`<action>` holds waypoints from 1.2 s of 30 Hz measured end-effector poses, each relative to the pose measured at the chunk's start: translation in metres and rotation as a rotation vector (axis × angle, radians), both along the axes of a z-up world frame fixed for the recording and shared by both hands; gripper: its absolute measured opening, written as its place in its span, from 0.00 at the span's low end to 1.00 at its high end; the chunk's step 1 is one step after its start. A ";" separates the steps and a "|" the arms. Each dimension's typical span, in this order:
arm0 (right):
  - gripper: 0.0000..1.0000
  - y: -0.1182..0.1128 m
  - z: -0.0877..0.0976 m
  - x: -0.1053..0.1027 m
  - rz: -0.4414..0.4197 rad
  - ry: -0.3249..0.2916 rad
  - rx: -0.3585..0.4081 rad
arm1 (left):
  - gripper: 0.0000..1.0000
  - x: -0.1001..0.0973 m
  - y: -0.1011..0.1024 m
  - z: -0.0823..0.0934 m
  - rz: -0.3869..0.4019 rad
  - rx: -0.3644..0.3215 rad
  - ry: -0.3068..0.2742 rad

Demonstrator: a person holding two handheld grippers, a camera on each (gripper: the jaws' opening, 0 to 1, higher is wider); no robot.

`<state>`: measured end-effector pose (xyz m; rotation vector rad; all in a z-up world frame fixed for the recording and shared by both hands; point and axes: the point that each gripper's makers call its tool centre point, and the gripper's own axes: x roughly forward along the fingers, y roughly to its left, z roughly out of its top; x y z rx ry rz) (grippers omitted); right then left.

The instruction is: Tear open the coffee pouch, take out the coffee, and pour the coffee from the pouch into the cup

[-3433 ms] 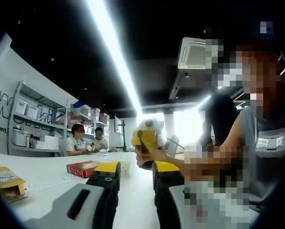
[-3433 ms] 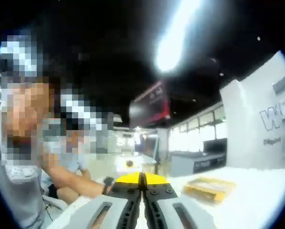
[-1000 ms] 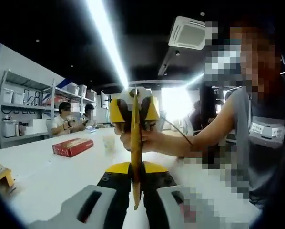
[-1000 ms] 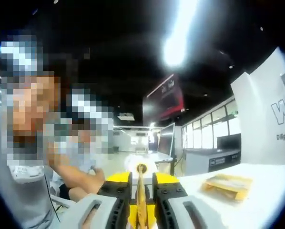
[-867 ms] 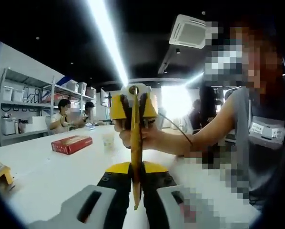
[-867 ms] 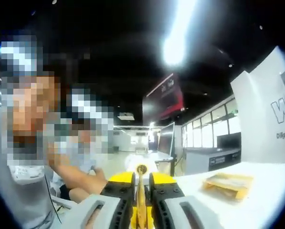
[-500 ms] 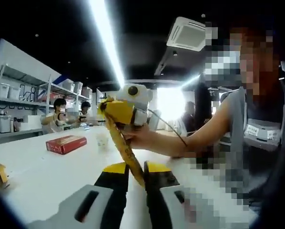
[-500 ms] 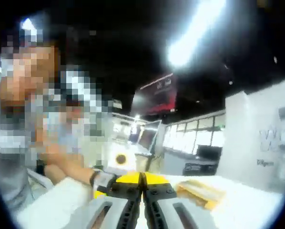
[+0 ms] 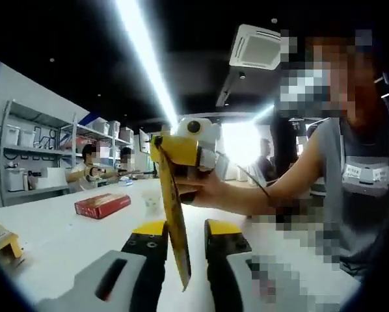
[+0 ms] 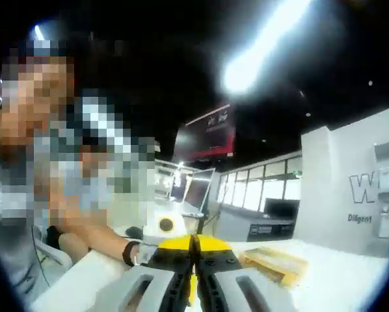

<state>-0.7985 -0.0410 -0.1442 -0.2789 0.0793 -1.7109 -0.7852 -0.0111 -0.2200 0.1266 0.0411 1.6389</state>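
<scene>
Right gripper [image 9: 181, 153] at twelve o'clock is clamped on the coffee pouch [image 9: 174, 221], which hangs edge-on between the left gripper [image 9: 183, 237]'s parted jaws — likely lined up for tearing. A cup [image 9: 151, 199] waits at eleven on the surface [image 9: 58, 240].

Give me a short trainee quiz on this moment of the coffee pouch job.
1. What holds the coffee pouch by its upper end?
A. the right hand-held gripper
B. bare fingers alone
C. a clip on the shelf
2. True or false: the jaws of the left hand-held gripper stand apart, with the pouch hanging between them.
3. Fill in: the flat box lying on the white table behind the pouch is ___ in colour.

Key: 1 A; 2 true; 3 red.
</scene>
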 end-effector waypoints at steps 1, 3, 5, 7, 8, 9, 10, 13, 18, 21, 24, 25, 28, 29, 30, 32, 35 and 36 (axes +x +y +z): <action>0.02 -0.002 -0.001 0.003 0.023 -0.024 0.003 | 0.26 0.000 0.000 0.001 0.001 0.002 0.003; 0.02 -0.004 -0.004 0.007 0.076 -0.105 0.005 | 0.25 -0.002 -0.001 0.002 0.017 0.004 0.020; 0.02 -0.006 -0.006 0.012 0.116 -0.168 0.002 | 0.23 -0.009 -0.002 -0.003 0.061 -0.031 0.062; 0.02 -0.009 -0.010 0.022 0.188 -0.246 0.010 | 0.22 -0.012 -0.003 -0.003 0.082 -0.027 0.074; 0.02 -0.010 -0.010 0.024 0.208 -0.283 0.006 | 0.22 -0.015 -0.004 -0.003 0.104 -0.032 0.077; 0.02 -0.011 -0.012 0.028 0.249 -0.321 0.011 | 0.22 -0.019 -0.006 -0.001 0.133 -0.028 0.115; 0.02 -0.012 -0.016 0.038 0.322 -0.394 0.041 | 0.22 -0.017 -0.007 0.000 0.132 -0.023 0.109; 0.02 -0.016 -0.022 0.042 0.372 -0.483 0.067 | 0.24 -0.020 -0.009 0.003 0.138 -0.009 0.097; 0.01 -0.014 -0.024 0.034 0.346 -0.487 0.064 | 0.24 -0.021 -0.007 -0.003 0.148 -0.034 0.111; 0.02 -0.006 -0.009 0.027 0.254 -0.331 -0.025 | 0.26 -0.006 -0.003 0.001 0.063 0.004 0.084; 0.02 0.000 -0.004 0.020 0.203 -0.261 -0.038 | 0.27 0.006 -0.001 0.005 0.006 0.020 0.076; 0.02 0.002 -0.004 0.017 0.186 -0.240 -0.035 | 0.27 0.008 0.000 0.005 -0.004 0.017 0.081; 0.02 0.000 -0.006 0.014 0.156 -0.209 -0.028 | 0.25 0.010 0.004 -0.001 -0.020 -0.008 0.063; 0.02 -0.001 -0.006 0.012 0.141 -0.185 -0.024 | 0.26 0.009 0.004 -0.003 -0.021 -0.016 0.062; 0.02 -0.002 -0.007 0.012 0.126 -0.166 -0.016 | 0.26 0.008 0.004 -0.004 -0.018 -0.017 0.057; 0.02 -0.004 -0.009 0.013 0.123 -0.144 -0.005 | 0.21 0.003 0.004 -0.007 0.008 -0.044 0.053; 0.02 -0.006 -0.012 0.013 0.122 -0.119 0.007 | 0.13 0.001 0.002 -0.010 0.019 -0.061 0.040; 0.03 -0.006 -0.011 0.013 0.124 -0.105 -0.001 | 0.12 -0.002 0.002 -0.009 0.030 -0.060 0.042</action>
